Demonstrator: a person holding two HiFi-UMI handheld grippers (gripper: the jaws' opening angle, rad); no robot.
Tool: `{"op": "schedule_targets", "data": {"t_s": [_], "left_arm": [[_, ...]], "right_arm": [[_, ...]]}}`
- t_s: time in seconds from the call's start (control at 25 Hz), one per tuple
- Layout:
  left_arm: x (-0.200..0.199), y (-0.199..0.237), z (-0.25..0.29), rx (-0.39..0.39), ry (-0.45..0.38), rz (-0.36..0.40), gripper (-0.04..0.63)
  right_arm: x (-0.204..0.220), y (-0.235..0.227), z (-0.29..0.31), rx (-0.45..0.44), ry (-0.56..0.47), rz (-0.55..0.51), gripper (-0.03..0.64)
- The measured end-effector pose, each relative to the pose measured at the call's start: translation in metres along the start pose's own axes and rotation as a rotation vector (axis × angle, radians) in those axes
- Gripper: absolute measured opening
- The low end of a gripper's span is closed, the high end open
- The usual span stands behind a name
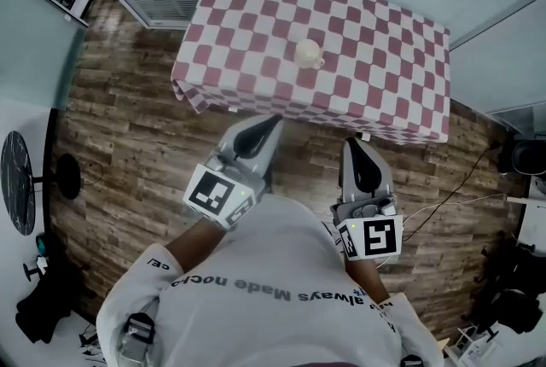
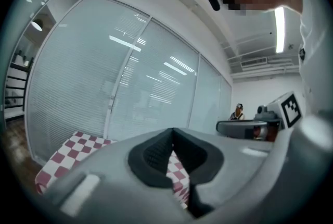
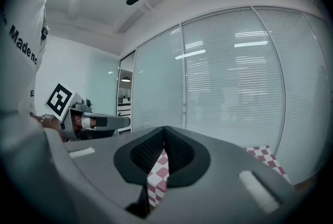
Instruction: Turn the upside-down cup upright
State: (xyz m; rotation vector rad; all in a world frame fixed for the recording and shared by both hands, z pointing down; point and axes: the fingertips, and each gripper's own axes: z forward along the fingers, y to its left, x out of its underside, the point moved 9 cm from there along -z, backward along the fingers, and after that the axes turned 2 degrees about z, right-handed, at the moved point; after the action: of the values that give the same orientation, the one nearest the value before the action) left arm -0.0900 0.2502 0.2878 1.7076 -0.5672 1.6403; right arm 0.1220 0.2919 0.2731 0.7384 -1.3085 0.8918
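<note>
Cream cup (image 1: 308, 53) on checked tablecloth (image 1: 384, 58); wood floor (image 1: 136, 143) around.

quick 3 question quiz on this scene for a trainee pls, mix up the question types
1. True or false: the left gripper is holding the cup.
2. Multiple choice: the cup stands on A) a shelf B) the checked tablecloth C) a tray.
3. Fill in: the jaws of the right gripper are ____.
Key: 1 false; 2 B; 3 shut.
</note>
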Motion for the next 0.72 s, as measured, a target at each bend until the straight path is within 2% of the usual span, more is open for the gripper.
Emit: {"op": "schedule_targets", "data": {"t_s": [0.4,0.72], "left_arm": [[-0.031,0.122,0.041,0.011,-0.009,0.001,0.005],[-0.039,0.187,0.073,0.043,0.004,0.000,0.004]], "right_arm": [[-0.028,0.000,0.131,0.022,-0.012,-0.035,0.002],[-0.033,-0.007,0.202,0.028,-0.003,-0.007,0.002]]}}
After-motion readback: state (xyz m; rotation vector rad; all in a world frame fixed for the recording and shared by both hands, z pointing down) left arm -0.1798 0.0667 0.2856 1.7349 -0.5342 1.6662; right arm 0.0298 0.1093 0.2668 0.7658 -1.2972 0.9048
